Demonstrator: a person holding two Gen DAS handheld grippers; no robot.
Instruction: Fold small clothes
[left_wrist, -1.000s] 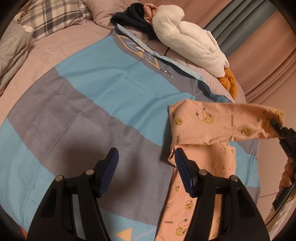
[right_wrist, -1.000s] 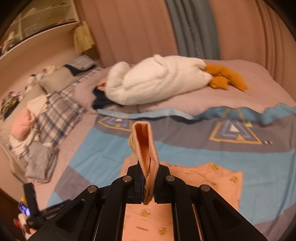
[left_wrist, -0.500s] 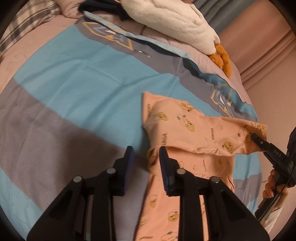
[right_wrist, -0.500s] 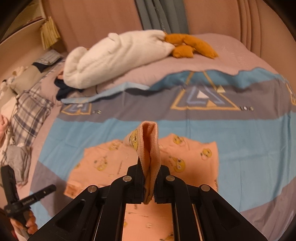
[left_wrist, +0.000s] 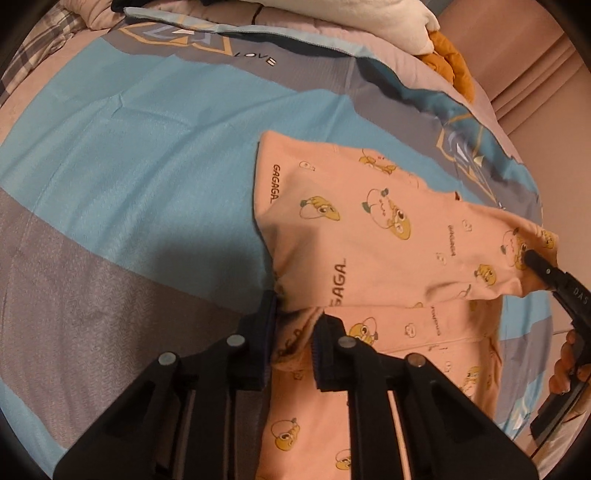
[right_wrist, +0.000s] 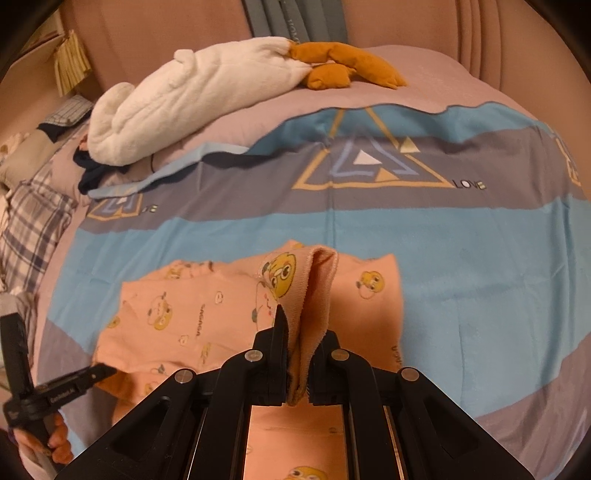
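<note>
Small peach pyjama trousers (left_wrist: 369, 258) with yellow cartoon prints lie on the blue and grey bedspread (left_wrist: 129, 166), one leg folded across. My left gripper (left_wrist: 293, 343) has its jaws narrowly apart around a bunched fold of the peach cloth at the garment's left edge. My right gripper (right_wrist: 299, 354) is shut on the ribbed cuff (right_wrist: 314, 280) of the folded leg and holds it slightly above the bed. In the left wrist view the right gripper (left_wrist: 535, 262) shows at the right, at the leg's end.
A rolled white plush blanket (right_wrist: 192, 99) with orange plush (right_wrist: 343, 66) lies at the bed's far side. Dark clothes (right_wrist: 92, 173) and plaid pillows (right_wrist: 33, 221) lie at the left. Pink curtains (right_wrist: 184, 29) hang behind. The left gripper (right_wrist: 55, 391) shows low left in the right wrist view.
My left gripper came in to the garment's left edge and narrowed its jaws around a fold. My right gripper carried the cuff lower, toward the bed.
</note>
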